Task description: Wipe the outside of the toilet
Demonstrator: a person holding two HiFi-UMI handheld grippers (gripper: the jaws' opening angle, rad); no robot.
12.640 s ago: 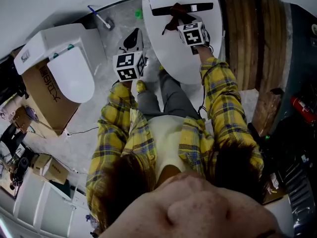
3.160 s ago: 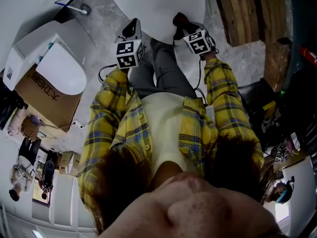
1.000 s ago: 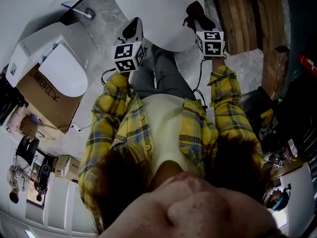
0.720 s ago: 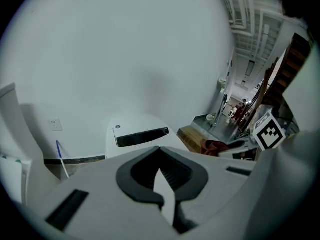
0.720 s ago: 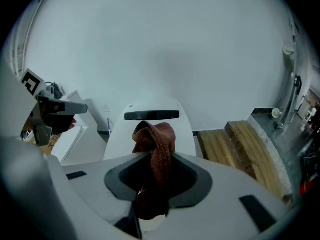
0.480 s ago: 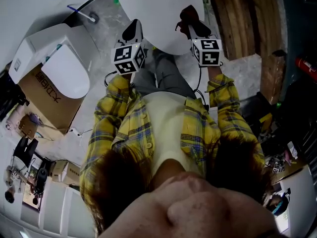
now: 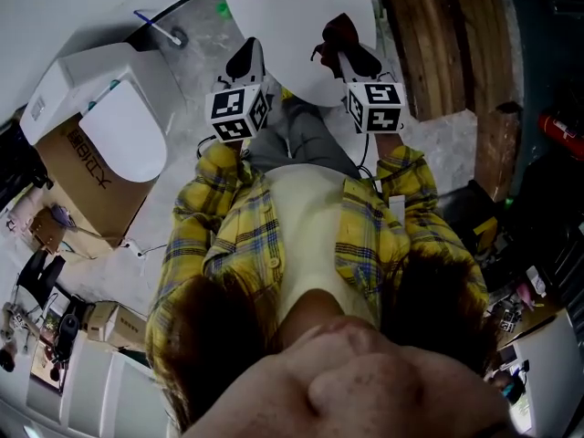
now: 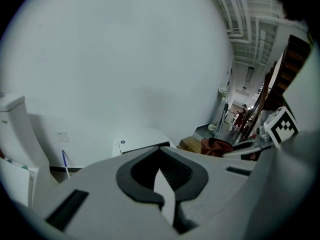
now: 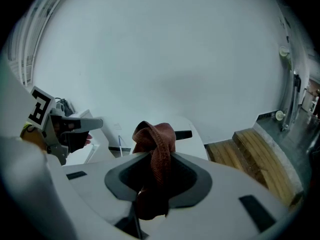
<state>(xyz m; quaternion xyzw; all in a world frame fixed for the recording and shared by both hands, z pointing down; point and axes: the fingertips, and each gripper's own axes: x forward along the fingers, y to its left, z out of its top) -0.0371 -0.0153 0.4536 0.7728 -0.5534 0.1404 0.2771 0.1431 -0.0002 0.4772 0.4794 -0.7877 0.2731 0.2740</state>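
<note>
The white toilet (image 7: 292, 7) with its lid down stands at the top middle of the head view, in front of the person's knees. My right gripper (image 7: 345, 51) is shut on a dark red cloth (image 7: 334, 33) and sits at the bowl's front right rim. In the right gripper view, the bunched cloth (image 9: 156, 151) sticks up from the right gripper (image 9: 157, 180), with the toilet (image 9: 190, 129) behind. My left gripper (image 7: 246, 57) hangs beside the bowl's front left, shut with nothing in it. Seen in its own view, the left gripper (image 8: 162, 180) points at the toilet (image 8: 142, 140).
A second white toilet (image 7: 109, 108) stands on a cardboard box (image 7: 78, 167) at the left. A blue-handled brush (image 7: 164, 27) sits by the wall. Wooden boards (image 7: 456, 35) lie to the right of the toilet, with a red extinguisher (image 7: 557, 126) further right.
The right gripper with the cloth has come from the lid's back down to the bowl's front rim and over the last second slid left, towards the person. The left gripper has hardly moved.
</note>
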